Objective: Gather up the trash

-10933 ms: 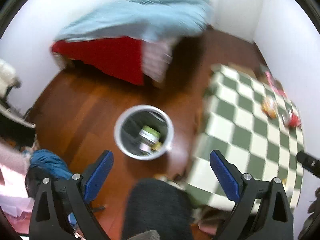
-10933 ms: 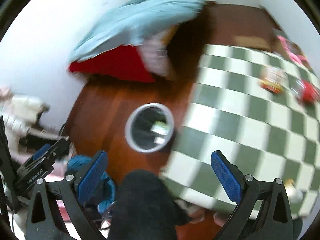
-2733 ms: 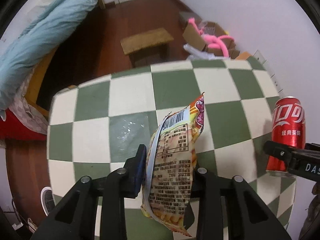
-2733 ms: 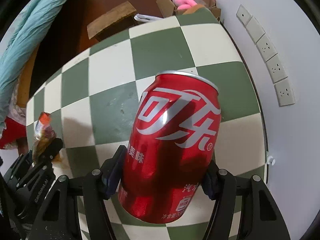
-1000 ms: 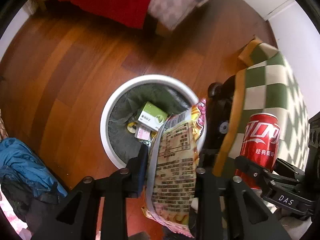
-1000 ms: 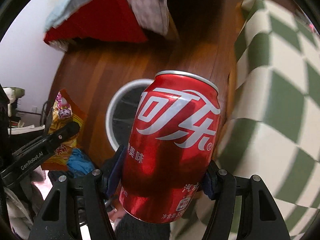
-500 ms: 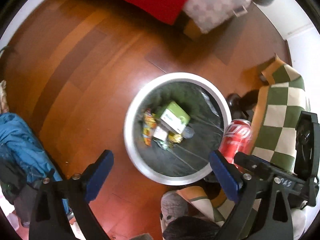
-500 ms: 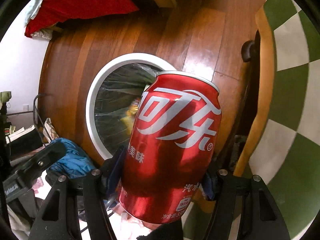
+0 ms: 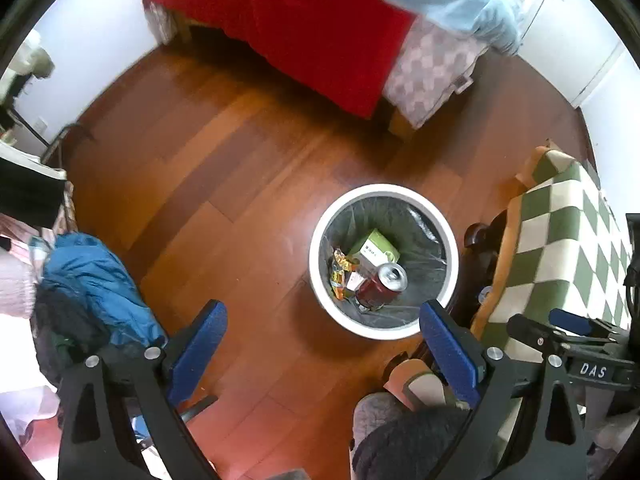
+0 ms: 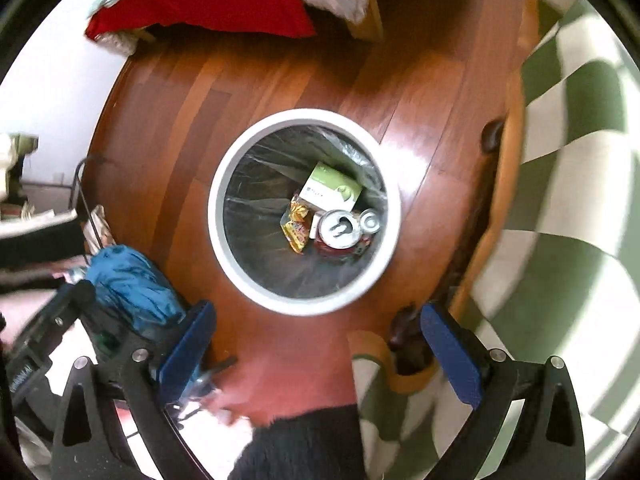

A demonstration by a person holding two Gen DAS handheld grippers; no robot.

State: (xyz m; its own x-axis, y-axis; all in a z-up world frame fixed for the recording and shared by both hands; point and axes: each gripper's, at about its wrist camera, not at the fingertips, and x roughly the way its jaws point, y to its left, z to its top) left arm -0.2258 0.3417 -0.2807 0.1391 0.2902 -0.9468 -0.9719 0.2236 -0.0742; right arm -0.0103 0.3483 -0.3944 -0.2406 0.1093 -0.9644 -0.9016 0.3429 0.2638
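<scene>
A white round trash bin (image 9: 384,190) (image 10: 304,114) with a clear liner stands on the wooden floor below both grippers. Inside lie a red cola can (image 9: 378,288) (image 10: 340,230), an orange snack bag (image 9: 339,272) (image 10: 296,228) and a green box (image 9: 374,250) (image 10: 330,190). My left gripper (image 9: 320,312) is open and empty, above the bin's near left side. My right gripper (image 10: 316,310) hangs over the bin's near rim. Its jaws are opening, with nothing between them.
A table with a green-and-white checkered cloth (image 9: 560,248) (image 10: 560,200) stands right of the bin. A blue garment pile (image 9: 92,280) (image 10: 128,280) lies at the left. A bed with a red cover (image 9: 312,36) is beyond. A person's dark-clad leg (image 9: 408,440) is at the bottom.
The right gripper has let go of the cola can, which now lies in the bin. The left gripper dropped the snack bag in earlier and has since pulled up and away.
</scene>
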